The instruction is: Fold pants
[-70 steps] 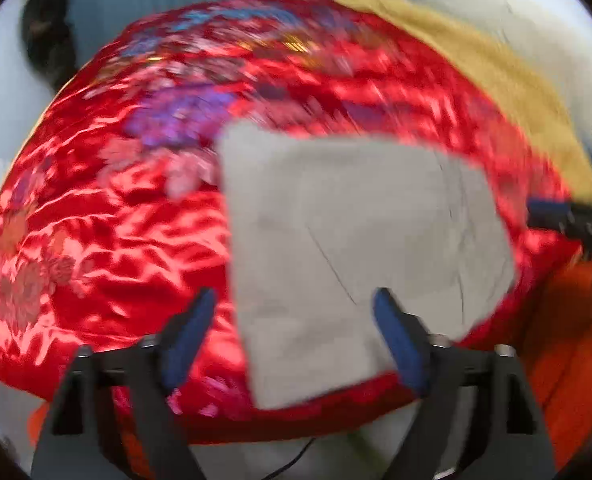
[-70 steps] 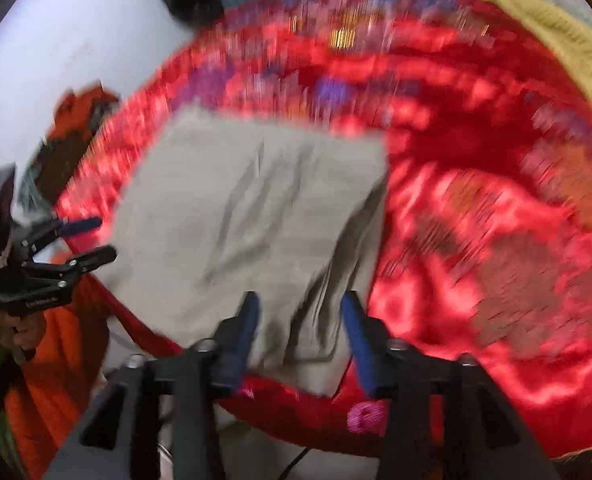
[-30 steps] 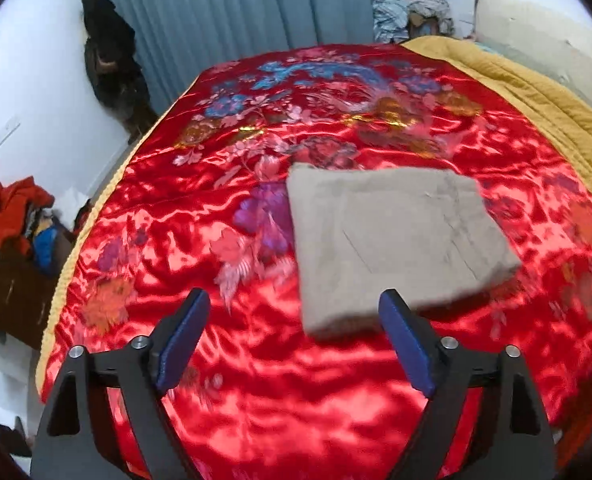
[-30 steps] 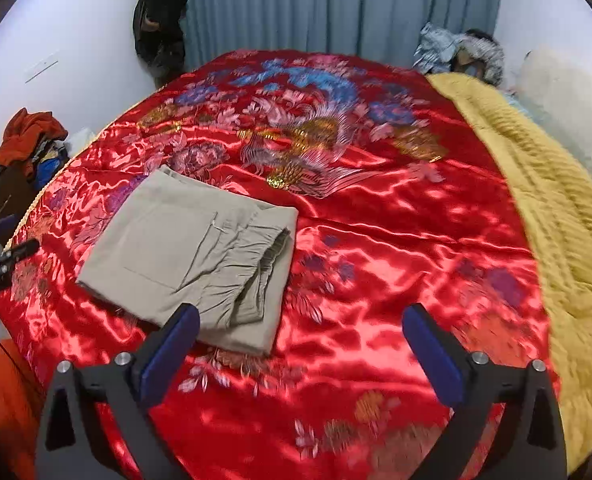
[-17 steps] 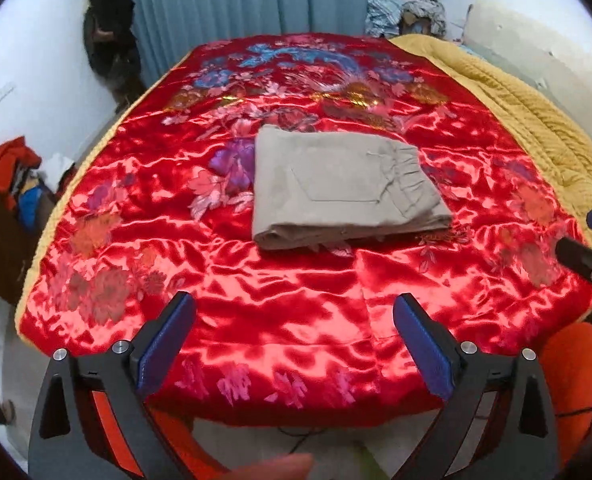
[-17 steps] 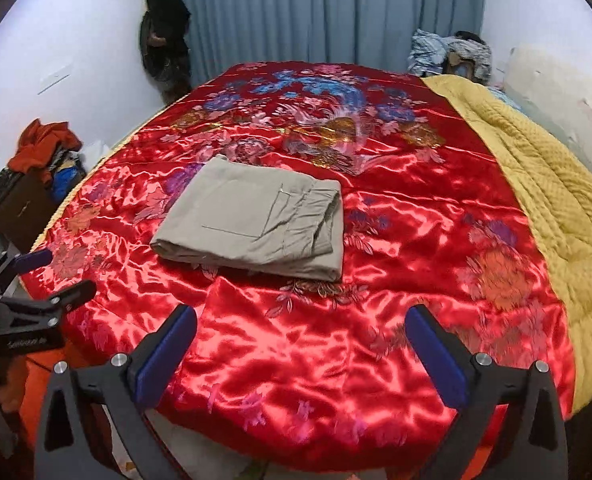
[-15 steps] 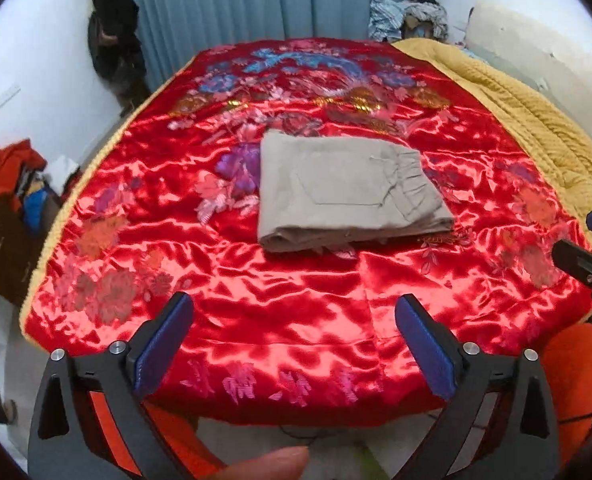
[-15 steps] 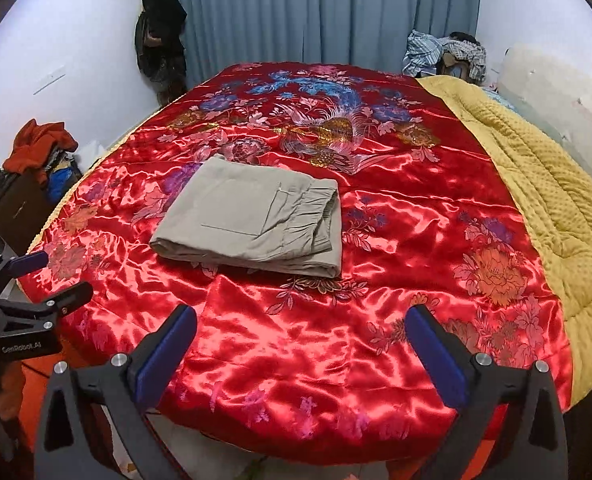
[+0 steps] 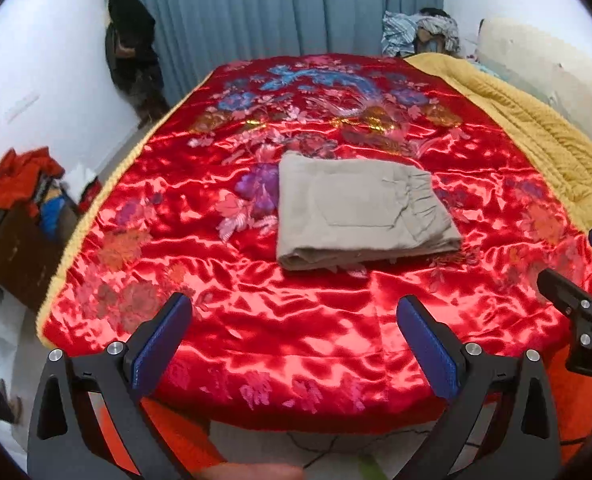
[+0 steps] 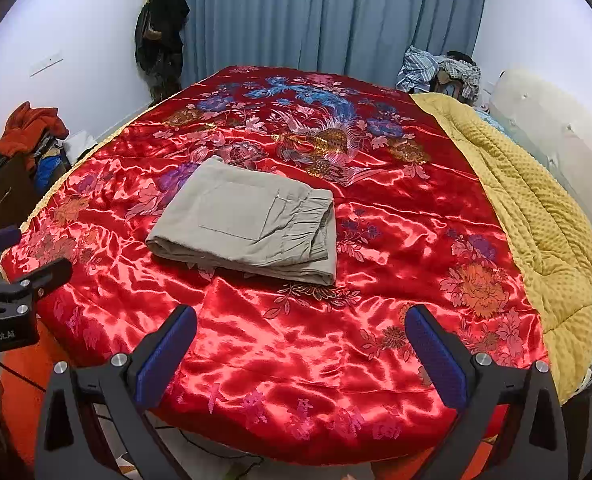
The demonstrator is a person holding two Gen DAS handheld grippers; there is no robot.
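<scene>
Through the left wrist camera we see our left claw (image 9: 292, 336) with its blue pads spread wide and holding nothing, hovering over the near edge of the red satin bedspread (image 9: 296, 320), while the beige pants (image 9: 359, 208) lie folded into a flat rectangle well ahead of the claw and slightly to its right, and the tip of our right claw (image 9: 567, 272) pokes in at the right edge. Through the right wrist camera we see our right claw (image 10: 301, 344) equally wide apart and empty, the folded pants (image 10: 252, 220) resting ahead of it and toward its left, the yellow blanket (image 10: 535, 216) running along the bed far to its right, and our left claw (image 10: 28, 256) at the left edge.
</scene>
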